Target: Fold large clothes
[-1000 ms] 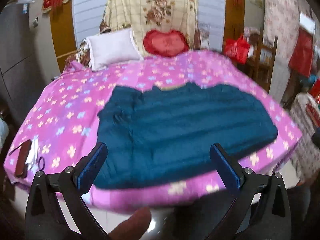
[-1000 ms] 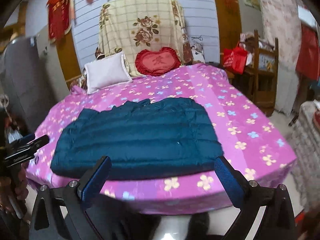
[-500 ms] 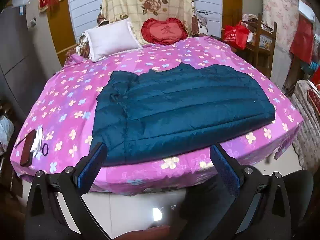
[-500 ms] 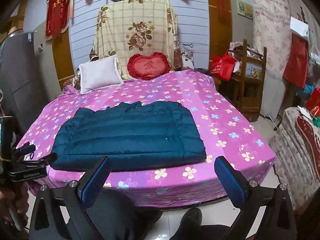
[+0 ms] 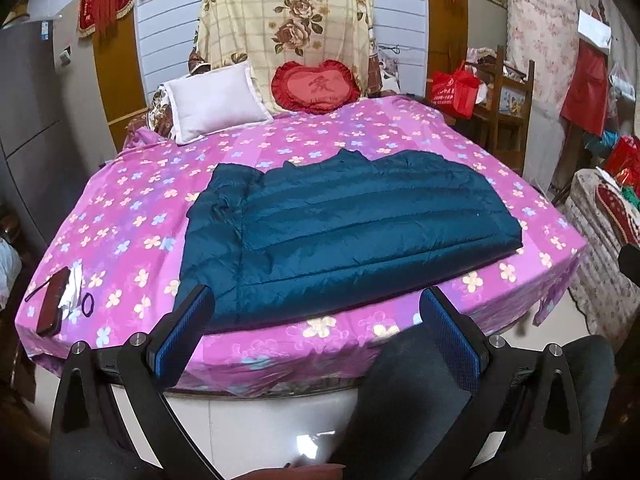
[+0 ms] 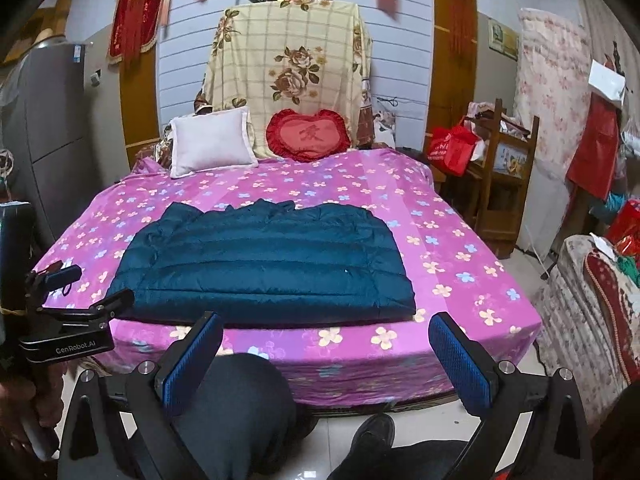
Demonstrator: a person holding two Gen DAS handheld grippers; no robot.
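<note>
Quilted teal down jacket, glossy with horizontal stitched channels, folded into a rough rectangle, flat on the pink flower-print bed sheet near the sheet's front edge. White square pillow and red frilled heart cushion at the sheet's far end. Left gripper and right gripper: blue textured pads spread wide, empty, short of the sheet's front edge.
</note>
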